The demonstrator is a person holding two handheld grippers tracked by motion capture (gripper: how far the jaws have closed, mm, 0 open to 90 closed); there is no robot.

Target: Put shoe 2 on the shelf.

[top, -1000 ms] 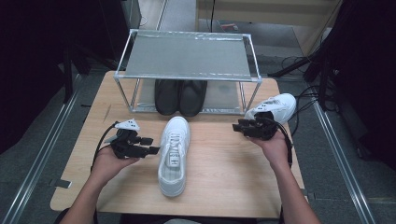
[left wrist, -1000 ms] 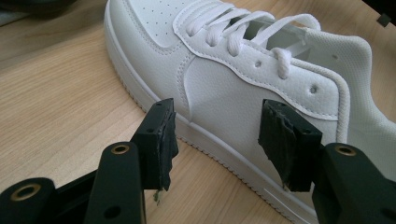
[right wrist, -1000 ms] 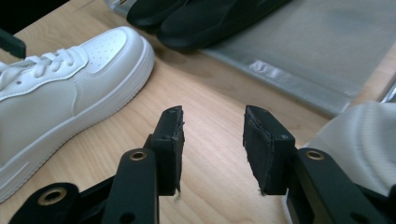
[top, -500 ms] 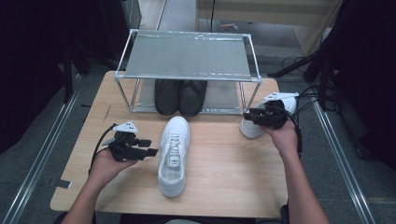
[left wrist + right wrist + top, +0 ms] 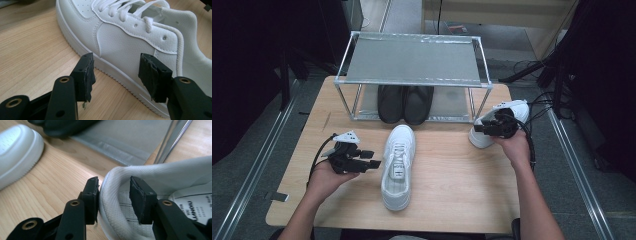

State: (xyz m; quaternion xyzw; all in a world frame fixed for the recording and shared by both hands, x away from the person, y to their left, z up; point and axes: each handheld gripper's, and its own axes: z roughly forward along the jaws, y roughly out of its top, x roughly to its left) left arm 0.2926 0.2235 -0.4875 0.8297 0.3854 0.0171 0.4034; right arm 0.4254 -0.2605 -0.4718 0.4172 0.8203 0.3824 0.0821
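One white sneaker (image 5: 398,165) lies in the middle of the wooden table (image 5: 462,190), toe pointing away from me. My left gripper (image 5: 373,158) rests just left of it, open, with its jaws aimed at the shoe's side (image 5: 120,42) and nothing between them (image 5: 116,62). A second white sneaker (image 5: 479,141) sits at the right, beside the rack's front leg. My right gripper (image 5: 480,128) straddles its padded collar (image 5: 110,195). The outer pad (image 5: 92,195) touches the collar, while the inner pad (image 5: 137,197) stands clear of it inside the shoe, so this gripper (image 5: 113,185) is open.
A metal shelf rack (image 5: 412,60) stands at the back of the table, with a pair of black shoes (image 5: 404,102) under it. Cables trail off the table's right side near the second sneaker. Dark floor and rails flank the table.
My right gripper has shifted a little away from me and come over the second sneaker's collar. The left hand and the middle sneaker have stayed put.
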